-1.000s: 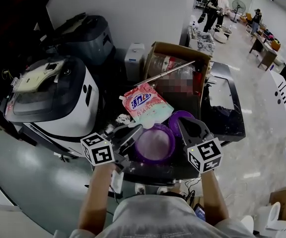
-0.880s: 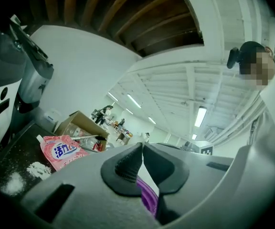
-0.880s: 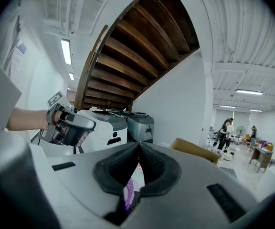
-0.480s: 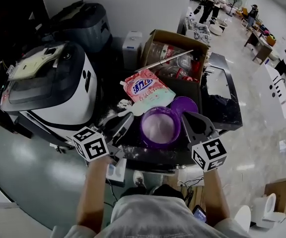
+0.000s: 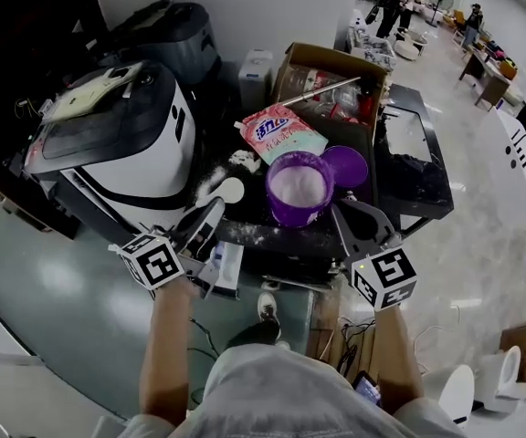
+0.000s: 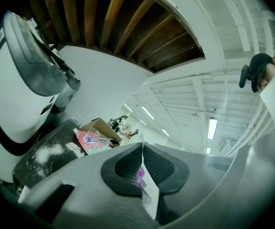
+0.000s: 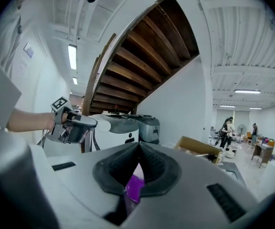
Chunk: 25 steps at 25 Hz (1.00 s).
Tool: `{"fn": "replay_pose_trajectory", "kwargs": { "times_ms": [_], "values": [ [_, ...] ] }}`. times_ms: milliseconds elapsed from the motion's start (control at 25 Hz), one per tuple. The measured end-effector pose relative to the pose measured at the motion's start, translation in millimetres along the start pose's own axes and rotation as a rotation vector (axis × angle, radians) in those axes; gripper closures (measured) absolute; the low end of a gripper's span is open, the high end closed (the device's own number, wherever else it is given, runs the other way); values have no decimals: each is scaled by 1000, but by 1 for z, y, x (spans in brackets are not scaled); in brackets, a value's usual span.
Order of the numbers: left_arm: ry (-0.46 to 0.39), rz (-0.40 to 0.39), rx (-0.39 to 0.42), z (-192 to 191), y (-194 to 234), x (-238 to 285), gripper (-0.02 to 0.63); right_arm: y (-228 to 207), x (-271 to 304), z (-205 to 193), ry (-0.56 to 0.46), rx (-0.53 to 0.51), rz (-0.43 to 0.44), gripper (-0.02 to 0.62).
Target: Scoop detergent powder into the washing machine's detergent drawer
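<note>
Fingers (image 6: 123, 168) of the left gripper (image 6: 142, 148) are pressed shut on the thin handle of a white plastic scoop (image 5: 229, 191), which is seen edge-on between the ribbed pads. The right gripper (image 7: 138, 149) is also closed, with a piece of purple plastic caught between its pads. This is judged to be the rim of the purple round plastic tub (image 5: 292, 217), at whose lower right edge the jaws are seen in the head view.

The tub is set at the centre of the head view on a dark worktop (image 5: 272, 235), open, with white detergent powder (image 5: 298, 186) inside. Its purple round lid (image 5: 347, 164) is laid just to the right, and a pink detergent pouch (image 5: 281, 133) just above. The scoop's bowl is held outside the tub, to its left, above a patch of spilled powder (image 5: 208, 188), between the tub and the white washing machine (image 5: 126, 153) at the upper left. Whether the bowl is loaded cannot be told, and the detergent drawer cannot be picked out with certainty.

The step in hand is judged to be the carry between tub and machine, with the tub steadied. For the next move, the bowl would need to be kept level, brought over the drawer and only then tipped, since powder is easily lost on the way.

Both forearms are stretched forward from the lower edge of the frame, well apart, with the marker cubes turned upward. The left gripper is angled up and to the right, the right one up and to the left.
</note>
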State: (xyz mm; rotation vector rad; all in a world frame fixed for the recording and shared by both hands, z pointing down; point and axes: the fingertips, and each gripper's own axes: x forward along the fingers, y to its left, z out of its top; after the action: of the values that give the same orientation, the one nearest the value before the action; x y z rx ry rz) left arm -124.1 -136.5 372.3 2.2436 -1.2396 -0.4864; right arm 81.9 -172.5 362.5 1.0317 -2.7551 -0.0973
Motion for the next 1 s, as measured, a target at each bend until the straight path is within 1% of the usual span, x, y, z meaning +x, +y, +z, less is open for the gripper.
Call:
{"fn": "replay_pose_trajectory", "kwargs": {
  "times_ms": [120,240,360,440,640,800,1000],
  "values": [
    [-14,51,-37,-11,-6,-35,591,22,-25,-11,4,40,5,597],
    [-23,95,-55,-18,-12,-65,591,46,-43,-15,8,65,24,597],
    [-24,127,-63,-25,-12,-89,591,65,-51,-16,10,70,42,597],
    [-15,142,-55,-28,-10,-99,591,73,-51,-16,11,75,44,597],
    [33,201,-34,-38,17,-126,591,99,-40,-20,33,64,56,597],
    [73,211,-35,-43,46,-141,591,120,-25,-27,62,63,41,597],
    [188,231,-4,-54,86,-150,591,146,-1,-38,112,74,20,597]
  ]
}}
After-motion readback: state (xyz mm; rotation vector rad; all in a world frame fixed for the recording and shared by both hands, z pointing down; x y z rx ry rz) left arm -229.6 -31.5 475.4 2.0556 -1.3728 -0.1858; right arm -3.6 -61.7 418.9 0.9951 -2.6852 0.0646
